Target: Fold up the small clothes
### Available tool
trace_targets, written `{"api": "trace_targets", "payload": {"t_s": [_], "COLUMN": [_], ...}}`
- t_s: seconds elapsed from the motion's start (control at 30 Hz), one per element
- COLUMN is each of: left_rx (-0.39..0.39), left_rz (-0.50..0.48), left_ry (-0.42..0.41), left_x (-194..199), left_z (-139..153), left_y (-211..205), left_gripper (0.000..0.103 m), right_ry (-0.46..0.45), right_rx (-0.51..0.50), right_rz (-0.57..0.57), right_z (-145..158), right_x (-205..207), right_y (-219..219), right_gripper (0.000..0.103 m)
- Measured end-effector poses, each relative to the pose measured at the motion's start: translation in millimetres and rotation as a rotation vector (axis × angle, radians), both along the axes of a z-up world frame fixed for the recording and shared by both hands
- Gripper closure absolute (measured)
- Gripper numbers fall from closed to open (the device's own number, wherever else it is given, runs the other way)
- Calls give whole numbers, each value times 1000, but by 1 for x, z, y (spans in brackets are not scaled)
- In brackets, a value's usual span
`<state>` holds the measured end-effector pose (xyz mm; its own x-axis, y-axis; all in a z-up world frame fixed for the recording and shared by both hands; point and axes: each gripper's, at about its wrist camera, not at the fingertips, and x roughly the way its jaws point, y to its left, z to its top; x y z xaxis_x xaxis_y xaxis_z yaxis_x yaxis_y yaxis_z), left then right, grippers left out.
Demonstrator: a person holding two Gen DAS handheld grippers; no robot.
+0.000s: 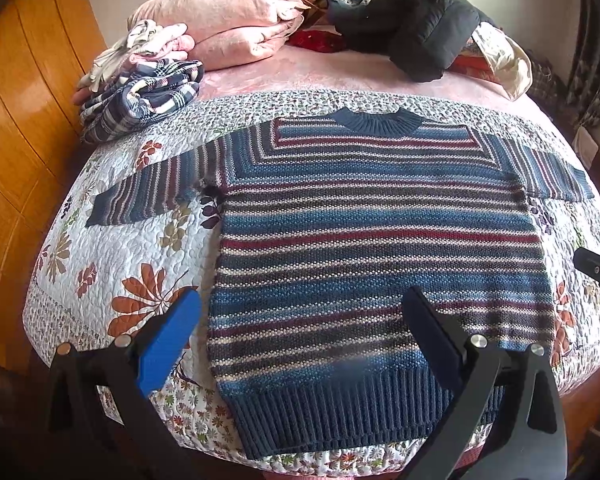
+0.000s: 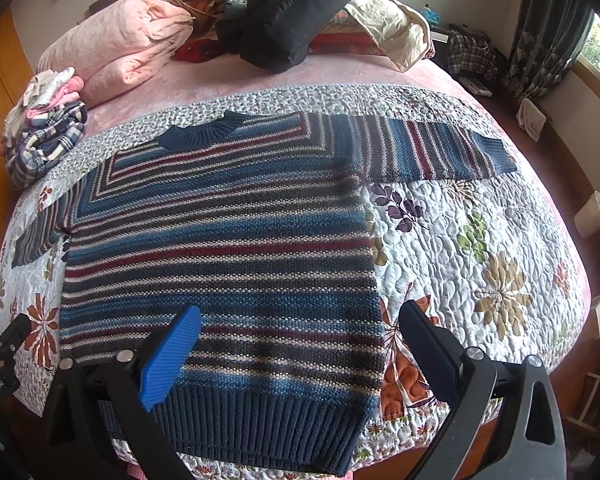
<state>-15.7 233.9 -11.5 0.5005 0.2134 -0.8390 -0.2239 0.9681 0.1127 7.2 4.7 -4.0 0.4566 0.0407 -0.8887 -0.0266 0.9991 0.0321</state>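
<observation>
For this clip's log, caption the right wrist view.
Open right tongs hover over the hem of a striped sweater spread flat on a floral quilt.

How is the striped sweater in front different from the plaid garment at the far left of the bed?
The striped sweater lies spread flat on the floral quilt, sleeves out to both sides; the plaid garment sits bunched in a heap. The sweater shows horizontal stripes of blue, dark red and cream; the plaid garment shows navy-and-white checks. The sweater lies alone; the plaid garment has pink clothes piled on it. Both rest on the bed.
</observation>
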Motion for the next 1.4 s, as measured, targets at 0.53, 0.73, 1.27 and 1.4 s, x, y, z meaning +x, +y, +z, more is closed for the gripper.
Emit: {"api": "trace_targets", "payload": {"t_s": [0.53,0.73,1.27,1.4], "left_rx": [13,14,20,30], "left_rz": [-1,-1,0,-5], "left_ry": [0,-1,1,3], "left_x": [0,1,1,2], "left_z": [1,2,4,7], "left_y": [-1,-2,-2,-2], "left_gripper": [3,3,3,3], "right_ry": [0,-2,-8,-7], "right_rx": [2,4,10,17], "right_rz": [0,-2,-1,-6], "right_z": [-1,-1,3,4], "right_x": [0,0,2,3], "right_y": [-1,-1,-2,-4], "right_gripper": [4,4,4,4]}}
